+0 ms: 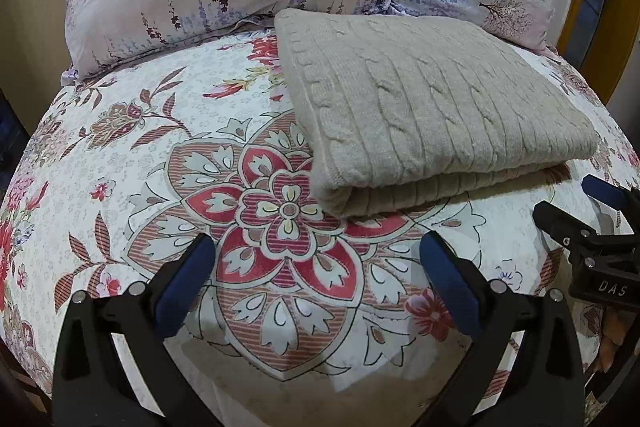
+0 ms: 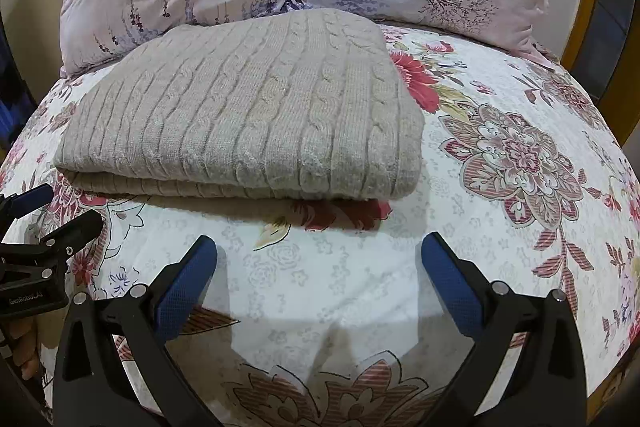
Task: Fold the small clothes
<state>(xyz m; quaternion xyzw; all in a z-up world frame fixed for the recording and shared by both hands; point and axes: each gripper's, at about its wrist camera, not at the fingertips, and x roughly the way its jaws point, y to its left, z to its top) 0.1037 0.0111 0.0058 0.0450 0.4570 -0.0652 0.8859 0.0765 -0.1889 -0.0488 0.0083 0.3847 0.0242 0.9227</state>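
Before the sweater (image 1: pixel 432 107), both grippers (image 1: pixel 318 251) (image 2: pixel 319 251) hover, fingers apart.

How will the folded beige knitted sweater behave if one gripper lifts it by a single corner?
The sweater is thick cable knit folded in layers, so it would probably sag and unfold. It looks bulky, likely rather heavy for a garment. The fuzzy knit should grip well on the textured fingertips, not slip.
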